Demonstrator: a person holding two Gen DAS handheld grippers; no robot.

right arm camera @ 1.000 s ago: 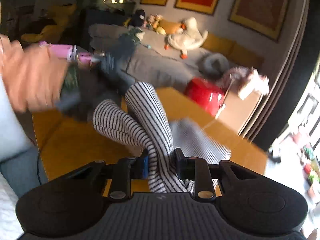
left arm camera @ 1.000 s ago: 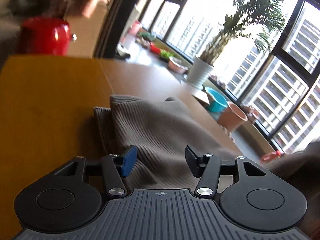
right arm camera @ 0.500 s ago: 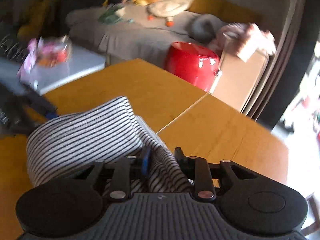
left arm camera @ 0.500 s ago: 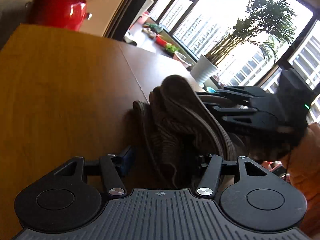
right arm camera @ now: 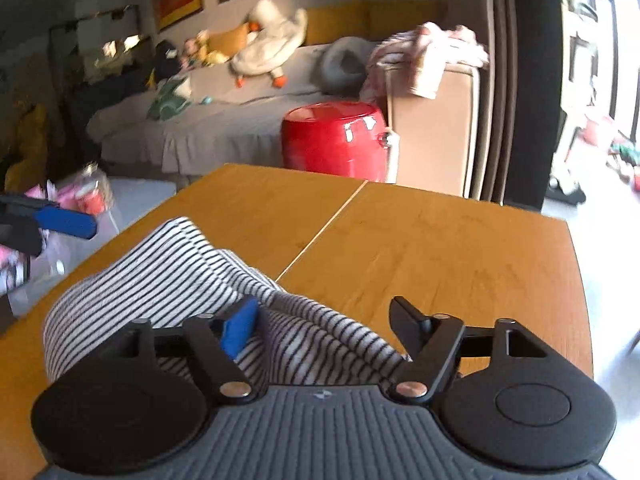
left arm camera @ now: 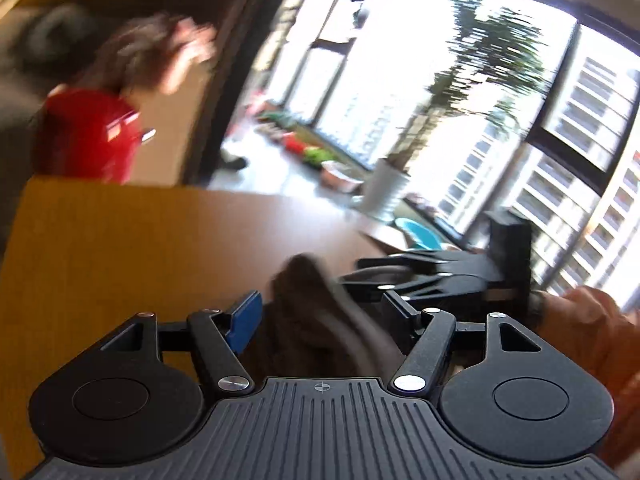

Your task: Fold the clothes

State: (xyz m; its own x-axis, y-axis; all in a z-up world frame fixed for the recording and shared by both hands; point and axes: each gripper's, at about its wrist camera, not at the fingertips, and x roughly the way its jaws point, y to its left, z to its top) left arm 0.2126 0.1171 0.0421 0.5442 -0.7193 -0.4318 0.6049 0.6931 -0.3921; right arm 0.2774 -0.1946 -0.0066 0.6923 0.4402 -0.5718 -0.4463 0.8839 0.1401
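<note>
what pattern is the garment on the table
Narrow black-and-white stripes on the garment, clearest in the right wrist view.

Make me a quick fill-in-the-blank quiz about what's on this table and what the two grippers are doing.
The garment on the wooden table has black and white ____.
The right gripper fingers are ____.
The stool beyond the table is ____.
The left gripper fingers are ____.

Missing: stripes; open; red; open

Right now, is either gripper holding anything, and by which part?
Nothing held. The right gripper is open over the striped garment; the left gripper is open around its bunched fabric.
</note>
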